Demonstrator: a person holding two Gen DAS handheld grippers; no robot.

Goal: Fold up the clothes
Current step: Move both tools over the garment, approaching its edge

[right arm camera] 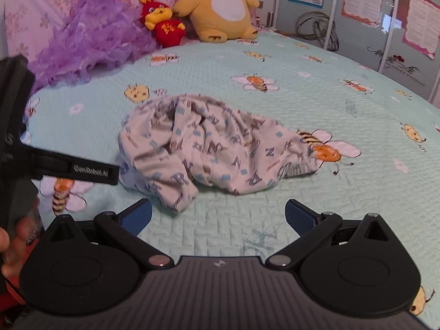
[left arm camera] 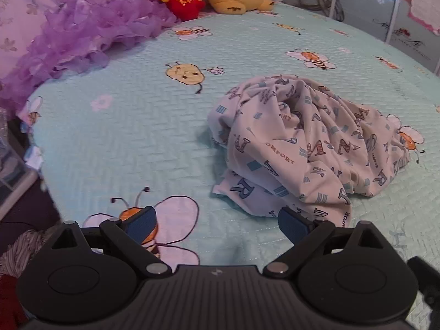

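**Crumpled garment, no grasp yet: blind-pinch risk**

Bed [left arm camera: 115,126] with bee-print cover. Left gripper [left arm camera: 217,224] and right gripper [right arm camera: 218,214] both spread wide, empty, hovering near edge. Garment [left arm camera: 302,148] bunched mid-bed, just beyond. Hems hidden; a grab may catch several layers or the cover. Plush toys [right arm camera: 217,8] far back.

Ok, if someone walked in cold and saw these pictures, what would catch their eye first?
Probably the crumpled letter-print garment, lying unfolded in the middle of the mint bee-print bedspread. Next, the big yellow plush bear and small red plush toy at the head of the bed, beside a purple ruffled cushion. Both grippers are open, holding nothing.
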